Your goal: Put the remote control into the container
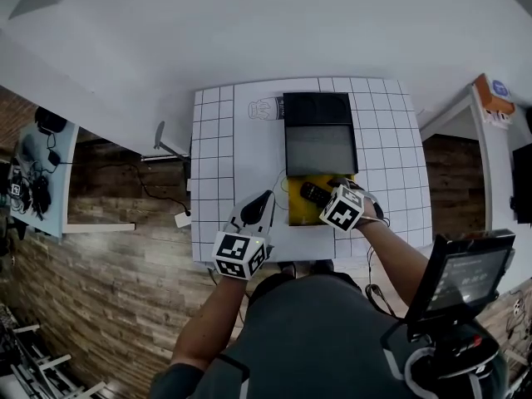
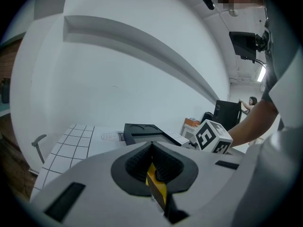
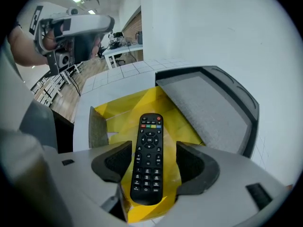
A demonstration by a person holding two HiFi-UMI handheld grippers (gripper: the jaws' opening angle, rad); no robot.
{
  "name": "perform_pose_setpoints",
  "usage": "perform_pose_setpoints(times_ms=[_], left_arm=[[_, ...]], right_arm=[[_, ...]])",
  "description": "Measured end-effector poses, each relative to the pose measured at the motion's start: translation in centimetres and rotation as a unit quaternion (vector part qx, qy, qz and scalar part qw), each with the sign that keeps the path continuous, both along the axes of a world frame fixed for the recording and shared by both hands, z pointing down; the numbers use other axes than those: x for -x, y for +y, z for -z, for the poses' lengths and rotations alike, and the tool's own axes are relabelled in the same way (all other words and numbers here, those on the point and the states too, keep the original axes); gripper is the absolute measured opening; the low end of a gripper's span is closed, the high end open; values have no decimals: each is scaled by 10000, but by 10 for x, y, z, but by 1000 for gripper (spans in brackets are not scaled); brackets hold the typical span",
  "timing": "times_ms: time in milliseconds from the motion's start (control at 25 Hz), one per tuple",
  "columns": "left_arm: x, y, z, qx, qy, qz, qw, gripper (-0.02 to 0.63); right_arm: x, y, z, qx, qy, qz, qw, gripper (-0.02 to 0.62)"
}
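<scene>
The black remote control (image 3: 147, 157) lies face up in the yellow container (image 3: 137, 105), its red button end pointing away from me. My right gripper (image 3: 151, 152) hangs over it with a jaw on each side, open, a gap showing between each pad and the remote. In the head view the remote (image 1: 313, 194) and yellow container (image 1: 301, 213) sit near the table's front edge, with the right gripper (image 1: 331, 189) above them. My left gripper (image 1: 258, 204) is held to the container's left, apart from it. Its pads (image 2: 142, 161) meet, shut, and a thin yellow strip shows under them.
A black case (image 1: 318, 131) with a grey lining stands open just behind the yellow container. The white gridded table (image 1: 218, 148) carries a printed bottle outline (image 1: 266, 107). A screen on a stand (image 1: 465, 279) is at my right, and a side desk with cables (image 1: 37, 173) at the left.
</scene>
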State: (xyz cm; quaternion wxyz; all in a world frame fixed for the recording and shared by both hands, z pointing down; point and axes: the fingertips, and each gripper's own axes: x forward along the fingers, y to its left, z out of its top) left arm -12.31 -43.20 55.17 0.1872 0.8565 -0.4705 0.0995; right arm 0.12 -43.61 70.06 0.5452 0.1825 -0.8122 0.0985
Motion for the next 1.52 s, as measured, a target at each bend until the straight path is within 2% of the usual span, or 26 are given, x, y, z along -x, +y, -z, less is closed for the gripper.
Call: perform_pose_setpoints(times_ms=[200,360,560,600,680,720,920,1000,1080,1160,1240,1520], left_arm=[[-3,9,24,-225,85,171,9996,9],[-15,22,48,-455,68,182,9988,9],[-27,38,78,-725,-33,354,9967,9],[-30,41,85,-778,-32,403,9961,9],[-37,49,99,-898,-54,470,9948,9],[-41,53,105,-957,-85,489,9942,9],[-59,79,128,-1074,-194,631,9920,9],[-62,86,135,-1100,-178,670,9915,9],[-64,95,141,-1173,-42,641,9910,9],[-64,103,145,-1209,26,582,9910,9],[-63,108,149,-1195,-120,514,9914,9],[-33,129,157,-1218,-229,316,9918,9]], right_arm=[[-8,-8,49,-485,-699,-246,9961,275],[-21,-13,101,-902,-1486,-724,9821,273],[-36,-10,172,-1284,-2589,-1111,9509,265],[-40,-8,186,-1367,-2804,-1143,9432,247],[-49,-3,211,-1538,-3193,-1181,9276,97],[-53,1,221,-1580,-3373,-1192,9204,66],[-72,19,259,-1454,-4207,-1382,8848,48],[-77,22,271,-1466,-4419,-1448,8731,38],[-77,30,278,-1452,-4550,-1453,8665,30],[-74,41,283,-1397,-4644,-1407,8631,23],[-70,49,290,-1380,-4733,-1417,8584,20],[-43,73,312,-1644,-4727,-1623,8504,17]])
